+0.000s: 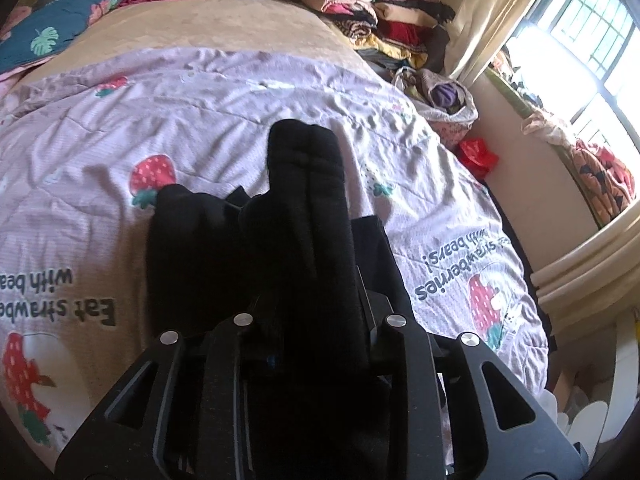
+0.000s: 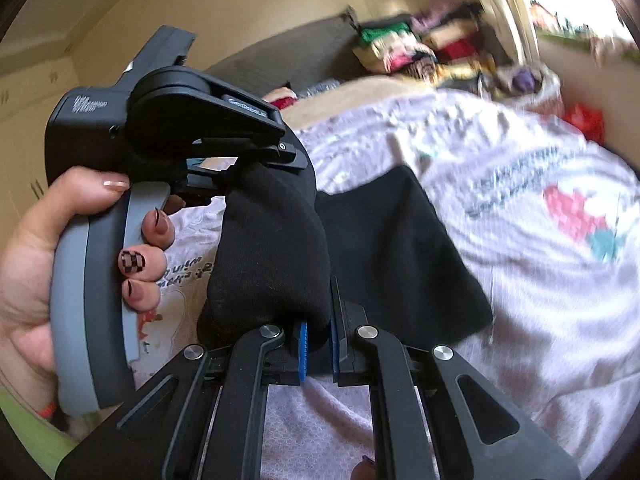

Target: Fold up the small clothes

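Risk: we judge the black garment [image 2: 384, 248] could slip from one grip before the fold is laid — only a bunched edge sits in each pair of jaws, so a tug from either hand would pull it free.
Second risk: the cloth hangs doubled and lumpy ahead of the right gripper [image 2: 316, 344], so if we set it down like this the fold may land crooked on the strawberry-print quilt [image 2: 540, 300].
Third risk: the two tools are close together, and the left gripper [image 2: 256, 168] could foul the cloth if we bring them nearer.
Right gripper: closed on the garment, blue pads pinching a thick wad just in front of its camera, with the rest spreading beyond and to the right onto the quilt.
Left gripper: in its own view black cloth covers the fingers of the left gripper [image 1: 308, 184], so we cannot see the pads — from the right wrist view a twisted corner is drawn tight into its tip, so we read it as clamped on the garment, jaws nearly together.
Left hand [image 2: 48, 248]: wrapped round the grey handle, to the left of the right gripper.
Garment's place: strung between both grippers, partly lifted, its far part lying on the quilt ahead of them.
Beyond: a stack of folded clothes [image 1: 372, 12] lies well ahead, near the window.
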`<action>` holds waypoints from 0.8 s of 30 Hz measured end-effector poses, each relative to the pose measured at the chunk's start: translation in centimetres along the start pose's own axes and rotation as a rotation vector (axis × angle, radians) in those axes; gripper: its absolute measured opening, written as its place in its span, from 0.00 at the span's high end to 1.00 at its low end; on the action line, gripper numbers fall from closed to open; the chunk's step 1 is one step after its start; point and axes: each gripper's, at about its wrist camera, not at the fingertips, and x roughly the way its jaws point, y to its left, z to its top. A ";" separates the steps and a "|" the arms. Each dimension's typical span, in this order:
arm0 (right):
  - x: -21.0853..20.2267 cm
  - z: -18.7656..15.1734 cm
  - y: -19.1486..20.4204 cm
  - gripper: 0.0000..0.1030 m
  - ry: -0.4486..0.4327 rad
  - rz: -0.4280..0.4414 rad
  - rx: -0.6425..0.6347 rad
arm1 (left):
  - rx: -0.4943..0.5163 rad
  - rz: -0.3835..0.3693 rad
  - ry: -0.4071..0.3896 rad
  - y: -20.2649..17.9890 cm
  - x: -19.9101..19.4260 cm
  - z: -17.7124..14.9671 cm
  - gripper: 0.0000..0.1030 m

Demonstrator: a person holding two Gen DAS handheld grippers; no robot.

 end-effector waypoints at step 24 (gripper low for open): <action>-2.1 1.4 -7.5 0.38 0.083 0.160 0.361 | 0.039 0.080 -0.075 1.1 -0.8 -1.3 0.25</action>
